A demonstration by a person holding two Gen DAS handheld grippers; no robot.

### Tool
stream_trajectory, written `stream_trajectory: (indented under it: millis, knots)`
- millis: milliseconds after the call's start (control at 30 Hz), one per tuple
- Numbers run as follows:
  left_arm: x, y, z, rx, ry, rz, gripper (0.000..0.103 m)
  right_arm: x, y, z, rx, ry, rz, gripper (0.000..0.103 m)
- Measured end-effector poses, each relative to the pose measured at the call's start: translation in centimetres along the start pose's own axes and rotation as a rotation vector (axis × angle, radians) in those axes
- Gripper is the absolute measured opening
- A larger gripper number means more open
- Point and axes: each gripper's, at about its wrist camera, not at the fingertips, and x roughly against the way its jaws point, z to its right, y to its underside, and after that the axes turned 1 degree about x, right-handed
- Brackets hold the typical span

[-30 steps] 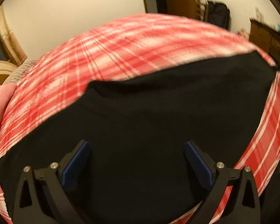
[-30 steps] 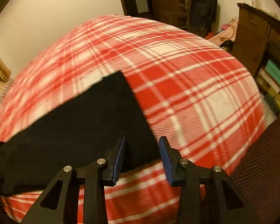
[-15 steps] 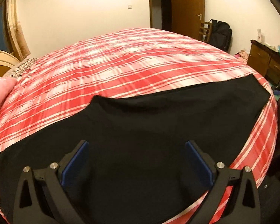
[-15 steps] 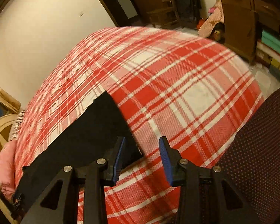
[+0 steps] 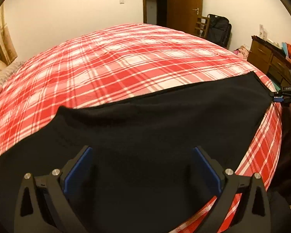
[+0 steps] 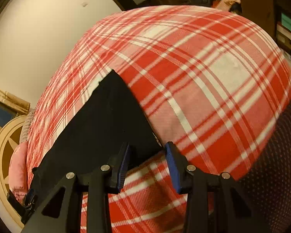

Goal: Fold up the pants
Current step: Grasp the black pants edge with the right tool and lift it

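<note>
Left wrist: left claw [image 5: 141, 167] spread wide over black pants [image 5: 155, 136]; right claw [image 6: 147, 159] apart at corner.

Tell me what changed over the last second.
The right claw swung down and closer to the near corner of the black pants, which now sits between its open fingers, not pinched. The left view pulled back and tilted up, showing more of the room. The left claw stayed wide open over the pants, and the pants stayed flat on the red plaid bedspread. Nothing was gripped or released.
</note>
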Motion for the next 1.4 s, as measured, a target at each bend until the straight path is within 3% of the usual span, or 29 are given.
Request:
stream_trajectory:
  millis: [100,233,633,867,1033,1233,1300,1400]
  knots:
    - [0.2,-0.7,0.4,-0.007,0.012,0.013,0.103,-0.1,0.1,-0.4,0.009,0.028,-0.003,0.039]
    - [-1.0,-1.0,1.0,-0.005,0.016,-0.02,0.103,-0.7,-0.1,-0.6,0.012,0.01,0.059,0.041]
    - [-1.4,-2.6,4.0,0.03,0.172,-0.034,0.103,0.4,0.2,-2.0,0.057,-0.053,0.126,0.021]
    - [-2.5,-4.2,5.2,0.14,0.369,-0.057,0.103,2.9,2.5,-10.3,0.323,-0.04,0.235,0.02]
    - [-5.1,-6.3,7.4,0.251,0.552,-0.107,0.103,0.6,5.9,-16.8,0.569,0.033,0.231,0.02]
    - [-9.8,-9.2,13.1,0.276,0.734,-0.216,0.101,-2.9,8.7,-18.9,0.686,0.048,0.164,0.02]
    - [-11.5,-9.8,15.1,0.281,0.735,-0.248,0.097,-2.8,8.9,-18.9,0.694,0.049,0.172,0.02]
    - [-12.0,-10.9,16.8,0.275,0.749,-0.235,0.097,-2.5,9.0,-18.7,0.695,0.036,0.181,0.02]
